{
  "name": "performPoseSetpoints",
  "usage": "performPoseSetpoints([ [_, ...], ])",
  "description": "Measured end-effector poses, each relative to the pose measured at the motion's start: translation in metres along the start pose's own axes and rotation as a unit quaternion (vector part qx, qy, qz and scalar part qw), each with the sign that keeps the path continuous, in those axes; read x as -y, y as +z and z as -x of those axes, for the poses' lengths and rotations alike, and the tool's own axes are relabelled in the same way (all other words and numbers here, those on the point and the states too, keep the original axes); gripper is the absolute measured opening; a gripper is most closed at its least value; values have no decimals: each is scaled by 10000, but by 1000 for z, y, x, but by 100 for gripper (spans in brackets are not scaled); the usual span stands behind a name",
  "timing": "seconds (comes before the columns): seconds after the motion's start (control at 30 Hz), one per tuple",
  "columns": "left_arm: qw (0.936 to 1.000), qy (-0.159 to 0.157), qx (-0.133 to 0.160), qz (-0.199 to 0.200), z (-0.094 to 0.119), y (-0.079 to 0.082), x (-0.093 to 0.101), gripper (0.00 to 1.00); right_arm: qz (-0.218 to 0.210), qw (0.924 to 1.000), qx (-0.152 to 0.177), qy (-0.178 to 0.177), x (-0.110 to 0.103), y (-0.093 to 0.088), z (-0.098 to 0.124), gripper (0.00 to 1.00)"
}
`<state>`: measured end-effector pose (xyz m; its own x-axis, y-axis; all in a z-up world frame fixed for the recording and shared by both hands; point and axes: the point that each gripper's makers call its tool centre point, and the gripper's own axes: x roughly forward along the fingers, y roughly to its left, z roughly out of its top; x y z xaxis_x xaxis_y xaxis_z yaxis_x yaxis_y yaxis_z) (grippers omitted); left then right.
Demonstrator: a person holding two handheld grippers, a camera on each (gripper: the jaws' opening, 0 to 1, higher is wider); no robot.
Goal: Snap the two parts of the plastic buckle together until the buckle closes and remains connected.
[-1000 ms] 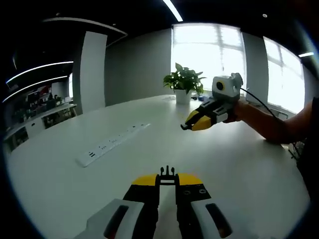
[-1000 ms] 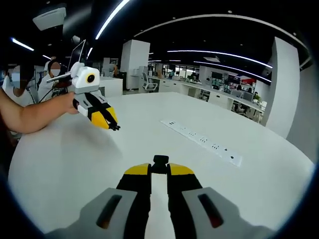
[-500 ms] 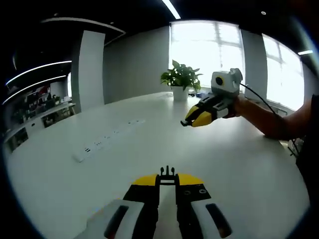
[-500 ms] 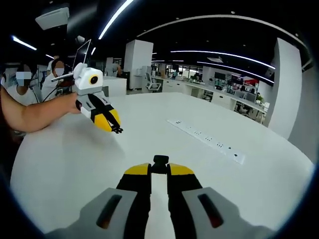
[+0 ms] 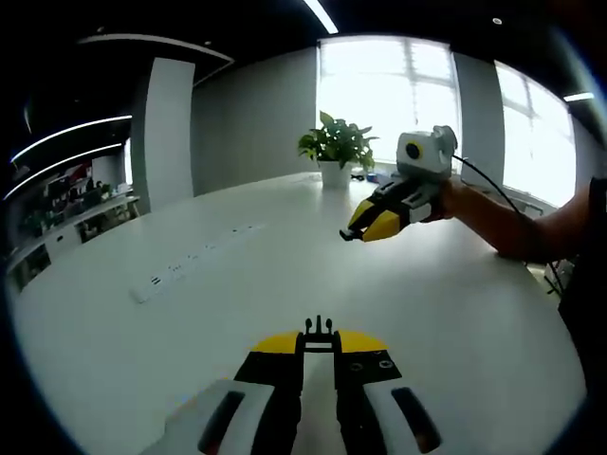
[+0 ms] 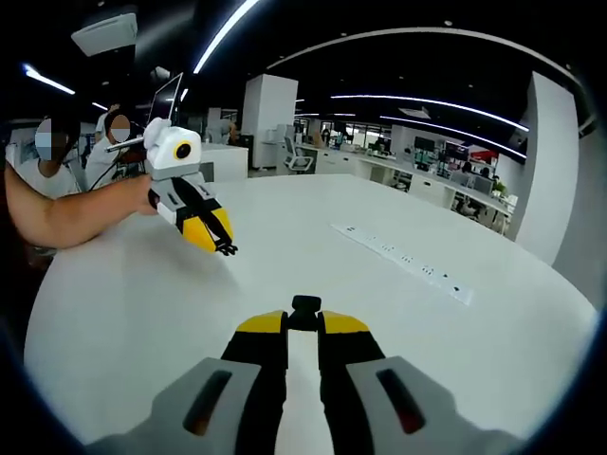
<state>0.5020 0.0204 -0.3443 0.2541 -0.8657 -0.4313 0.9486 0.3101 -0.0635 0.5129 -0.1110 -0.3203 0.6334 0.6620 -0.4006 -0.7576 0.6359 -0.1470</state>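
In the left gripper view my left gripper (image 5: 319, 345) is shut on the black pronged half of the buckle (image 5: 319, 329), whose prongs stick out past the yellow tips. My right gripper (image 5: 355, 231) hangs in the air to the upper right, held by a hand. In the right gripper view my right gripper (image 6: 303, 322) is shut on the black socket half of the buckle (image 6: 304, 305). The left gripper (image 6: 222, 243) floats at the upper left with the pronged half (image 6: 229, 250) at its tip. The two halves are well apart, both above the white table (image 6: 142, 313).
A long white power strip (image 5: 188, 267) lies on the table, also seen as the power strip (image 6: 402, 264) in the right gripper view. A potted plant (image 5: 334, 148) stands at the far edge by the windows. People (image 6: 57, 156) sit beyond the table's left side.
Both views have shifted a little with the hands. Each gripper has drifted slightly in the other's view. Both stay shut on their buckle halves.
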Motion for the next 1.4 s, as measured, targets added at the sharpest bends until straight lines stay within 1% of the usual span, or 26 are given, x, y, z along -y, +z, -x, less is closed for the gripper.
performPoseSetpoints([
  [0.33,9999,-83,-85,-13,1,-8,14,9,-5,9999,0,132,-14,-4,6,10],
  [0.47,9999,-80,-93,-10,2,-8,13,9,-2,9999,5,153,-18,-5,8,10],
  [0.53,9999,-73,-93,-11,5,-9,19,9,17,9998,12,185,-23,-5,9,10],
  [0.63,9999,-77,-109,-7,6,-9,20,9,35,9998,19,200,-26,-6,12,10],
  [0.83,9999,-89,-90,-17,8,-9,32,9,11,9997,58,220,-33,-9,20,10],
  [0.97,9999,-120,-110,-35,6,-10,36,9,1,9997,47,229,-36,-13,23,10],
  [1.1,9998,-141,-107,-54,6,-10,39,9,6,9996,92,268,-43,-12,27,10],
  [1.33,9999,-121,-93,-39,14,-14,47,9,40,9994,105,328,-55,-13,31,10],
  [1.37,9999,-132,-78,-37,15,-14,49,9,41,9994,108,334,-56,-13,32,10],
  [1.4,9999,-133,-74,-48,16,-15,58,9,44,9994,110,335,-58,-13,32,10],
])
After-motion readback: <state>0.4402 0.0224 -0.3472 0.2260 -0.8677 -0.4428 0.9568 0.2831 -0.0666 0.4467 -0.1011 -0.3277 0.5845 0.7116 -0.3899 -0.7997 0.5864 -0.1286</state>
